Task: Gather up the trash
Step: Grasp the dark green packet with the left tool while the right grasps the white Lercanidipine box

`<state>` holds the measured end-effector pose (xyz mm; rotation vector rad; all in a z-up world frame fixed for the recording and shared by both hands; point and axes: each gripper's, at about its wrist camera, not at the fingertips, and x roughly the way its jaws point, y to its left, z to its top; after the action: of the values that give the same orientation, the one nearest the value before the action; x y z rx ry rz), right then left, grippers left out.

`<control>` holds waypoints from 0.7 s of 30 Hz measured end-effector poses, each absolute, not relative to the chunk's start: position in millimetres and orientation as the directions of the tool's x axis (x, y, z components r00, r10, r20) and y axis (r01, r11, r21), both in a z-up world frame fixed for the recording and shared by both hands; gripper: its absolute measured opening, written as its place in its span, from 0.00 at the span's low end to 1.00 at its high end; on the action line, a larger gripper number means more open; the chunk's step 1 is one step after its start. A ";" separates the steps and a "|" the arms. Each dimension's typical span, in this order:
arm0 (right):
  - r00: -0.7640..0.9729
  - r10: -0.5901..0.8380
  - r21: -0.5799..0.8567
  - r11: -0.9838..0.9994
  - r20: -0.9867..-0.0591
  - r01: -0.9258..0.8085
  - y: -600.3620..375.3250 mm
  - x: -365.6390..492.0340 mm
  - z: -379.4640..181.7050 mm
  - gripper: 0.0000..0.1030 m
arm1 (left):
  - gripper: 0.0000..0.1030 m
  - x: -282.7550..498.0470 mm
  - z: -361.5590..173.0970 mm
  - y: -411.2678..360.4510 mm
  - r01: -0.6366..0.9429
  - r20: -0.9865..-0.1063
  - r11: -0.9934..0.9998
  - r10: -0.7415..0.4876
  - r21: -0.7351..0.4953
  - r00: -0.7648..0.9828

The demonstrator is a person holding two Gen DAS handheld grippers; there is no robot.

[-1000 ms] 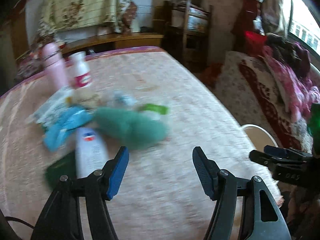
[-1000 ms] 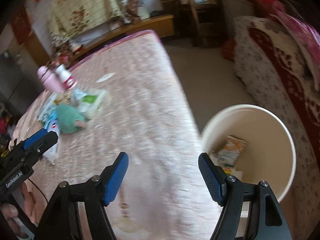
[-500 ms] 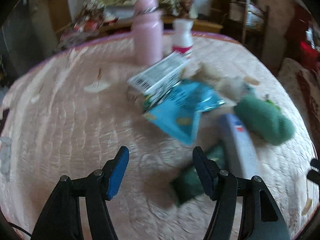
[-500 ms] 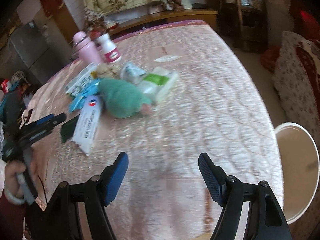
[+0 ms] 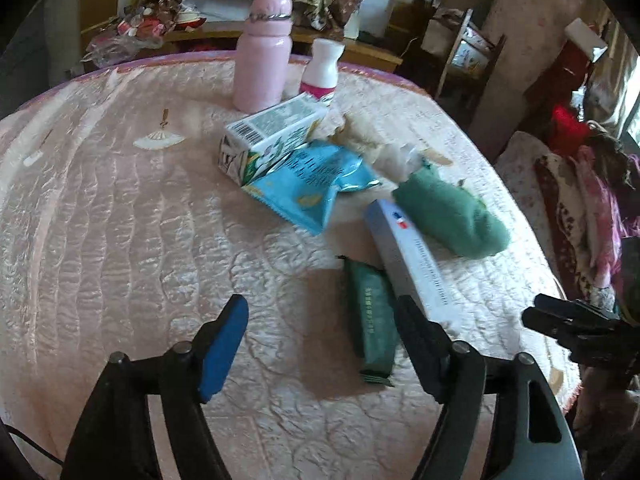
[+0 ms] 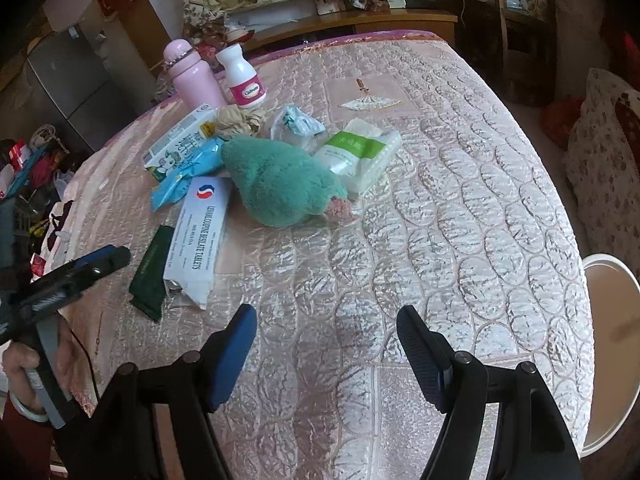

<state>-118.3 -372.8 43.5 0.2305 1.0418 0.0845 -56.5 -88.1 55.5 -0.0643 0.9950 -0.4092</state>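
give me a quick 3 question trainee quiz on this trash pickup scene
1. True or false: the left tool is shut on the dark green foil wrapper.
2. Which lies against the wrapper's side: (a) the long white tablet box, (b) the pink bottle, (c) the green plush toy?
3. Fill in: the round white bin stands off the quilted table's ____ edge in the right wrist view.

Key: 1 false, both tools are open and empty, and the left one's jaws have just been opening. 2 a. 3 right.
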 end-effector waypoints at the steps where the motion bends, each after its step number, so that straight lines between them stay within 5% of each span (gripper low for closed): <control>1: 0.504 0.178 0.228 0.973 -0.845 0.039 -372.6 -119.4 43.6 0.73 | 0.76 -54.2 53.9 -93.3 0.315 -0.807 0.922 -0.358 -0.226 0.469; 10: 0.504 0.182 0.229 0.973 -0.844 0.032 -370.6 -120.7 47.9 0.74 | 0.76 -51.4 28.5 -144.2 0.412 -0.865 0.911 -0.231 -0.031 0.446; 11: 0.503 0.181 0.227 0.974 -0.845 0.029 -369.9 -120.8 48.7 0.74 | 0.68 -49.1 26.3 -146.1 0.400 -0.866 0.916 -0.213 -0.017 0.452; 13: 0.501 0.183 0.223 0.975 -0.846 0.020 -366.5 -118.7 49.7 0.74 | 0.33 -42.7 22.2 -144.0 0.392 -0.875 0.917 -0.244 -0.068 0.419; 16: 0.496 0.190 0.219 0.976 -0.847 0.000 -358.2 -113.2 49.7 0.73 | 0.22 -38.4 25.3 -133.3 0.370 -0.870 0.923 -0.264 -0.103 0.416; 21: 0.485 0.239 0.236 0.969 -0.841 -0.069 -332.2 -97.8 48.6 0.74 | 0.19 -41.2 38.8 -102.0 0.305 -0.847 0.943 -0.268 -0.133 0.459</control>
<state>-97.8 -332.2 48.6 0.1793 1.0491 0.1888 -41.2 -102.0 38.8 0.0396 1.0350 -0.3528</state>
